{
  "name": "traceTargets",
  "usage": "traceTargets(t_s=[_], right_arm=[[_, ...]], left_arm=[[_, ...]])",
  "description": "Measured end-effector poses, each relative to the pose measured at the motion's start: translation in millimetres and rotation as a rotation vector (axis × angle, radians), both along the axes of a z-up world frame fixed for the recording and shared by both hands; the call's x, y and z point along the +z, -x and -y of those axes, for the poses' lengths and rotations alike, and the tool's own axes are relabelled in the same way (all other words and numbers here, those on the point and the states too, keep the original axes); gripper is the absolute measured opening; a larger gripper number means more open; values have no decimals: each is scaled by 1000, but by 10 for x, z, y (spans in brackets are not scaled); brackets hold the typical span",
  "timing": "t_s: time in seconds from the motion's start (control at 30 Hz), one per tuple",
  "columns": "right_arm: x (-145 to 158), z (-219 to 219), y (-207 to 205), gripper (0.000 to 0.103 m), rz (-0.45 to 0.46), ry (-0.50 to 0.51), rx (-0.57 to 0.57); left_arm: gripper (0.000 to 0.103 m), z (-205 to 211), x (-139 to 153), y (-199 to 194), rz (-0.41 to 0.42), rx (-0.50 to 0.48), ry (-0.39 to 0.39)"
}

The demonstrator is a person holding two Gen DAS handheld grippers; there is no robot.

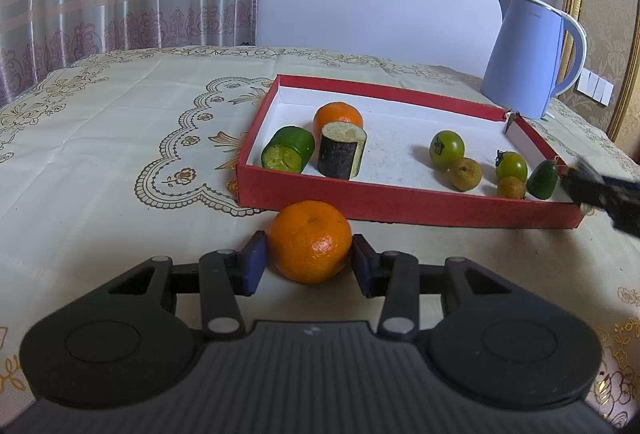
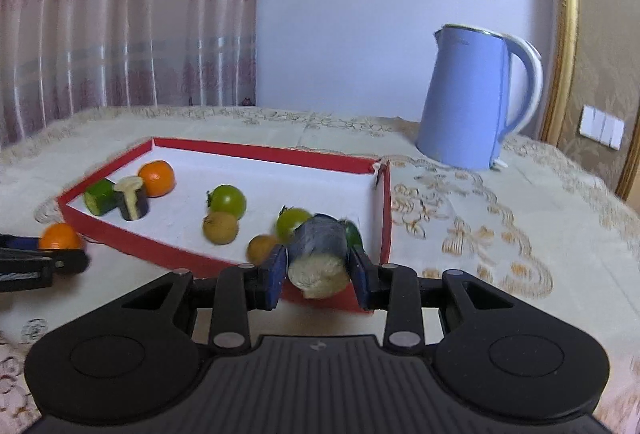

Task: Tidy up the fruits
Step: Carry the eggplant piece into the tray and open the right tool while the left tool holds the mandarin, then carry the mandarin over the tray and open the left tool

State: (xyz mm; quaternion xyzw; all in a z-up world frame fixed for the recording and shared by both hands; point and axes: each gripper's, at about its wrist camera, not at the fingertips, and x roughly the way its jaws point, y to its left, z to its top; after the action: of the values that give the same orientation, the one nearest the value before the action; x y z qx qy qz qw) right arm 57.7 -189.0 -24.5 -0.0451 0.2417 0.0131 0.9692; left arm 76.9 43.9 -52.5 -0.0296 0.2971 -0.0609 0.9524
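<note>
In the left wrist view, the left gripper (image 1: pixel 309 261) is closed around an orange mandarin (image 1: pixel 310 241), its blue pads (image 1: pixel 253 263) pressed on either side, on the patterned tablecloth (image 1: pixel 112 138) just in front of the red tray (image 1: pixel 400 200). Inside the tray lie a second mandarin (image 1: pixel 338 115), a cucumber piece (image 1: pixel 288 149) and an upright eggplant chunk (image 1: pixel 342 151) clustered at the left, with two green tomatoes (image 1: pixel 447 149), two small brown fruits (image 1: pixel 465 174) and a dark green fruit (image 1: pixel 543 179) toward the right. A blue kettle (image 1: pixel 528 62) stands behind the tray. The right gripper (image 1: pixel 592 188) shows blurred at the tray's right end. In the right wrist view, the right gripper (image 2: pixel 319 272) is clamped on a dark-skinned eggplant piece (image 2: pixel 318 260), pale cut face toward the camera, held above the tray's near right corner (image 2: pixel 382 230). The left gripper (image 2: pixel 44 262) and its mandarin (image 2: pixel 60 236) sit at the left edge.
</note>
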Motion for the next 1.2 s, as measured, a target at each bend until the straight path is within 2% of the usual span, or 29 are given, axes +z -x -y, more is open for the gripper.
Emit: traceTargets(t_s=[0.17, 0.27, 0.4, 0.47, 0.53, 0.6, 0.73, 0.87, 1.0, 1.2], right_arm=[[-24, 30, -271, 33, -48, -36, 11], [-95, -18, -390, 33, -81, -16, 29], [-159, -54, -418, 33, -81, -11, 27], [-146, -40, -396, 40, -75, -25, 27], [-114, -9, -365, 58, -56, -49, 25], [-82, 10, -344, 70, -33, -57, 20], [-11, 15, -242, 71, 26, -56, 30], [31, 22, -11, 72, 37, -28, 57], [0, 56, 270, 80, 11, -32, 72], [-165, 104, 297, 81, -70, -36, 34]], left_arm=[[40, 0, 1, 0, 0, 0, 0], [40, 1, 1, 0, 0, 0, -1], [40, 1, 2, 1, 0, 0, 0], [40, 0, 2, 0, 0, 0, 0], [40, 0, 2, 0, 0, 0, 0], [40, 1, 2, 0, 0, 0, 0], [41, 4, 2, -3, -1, -2, 1], [41, 5, 2, -4, -1, -2, 1], [41, 6, 2, -4, -1, -2, 0], [41, 15, -1, -7, -2, -2, -8]])
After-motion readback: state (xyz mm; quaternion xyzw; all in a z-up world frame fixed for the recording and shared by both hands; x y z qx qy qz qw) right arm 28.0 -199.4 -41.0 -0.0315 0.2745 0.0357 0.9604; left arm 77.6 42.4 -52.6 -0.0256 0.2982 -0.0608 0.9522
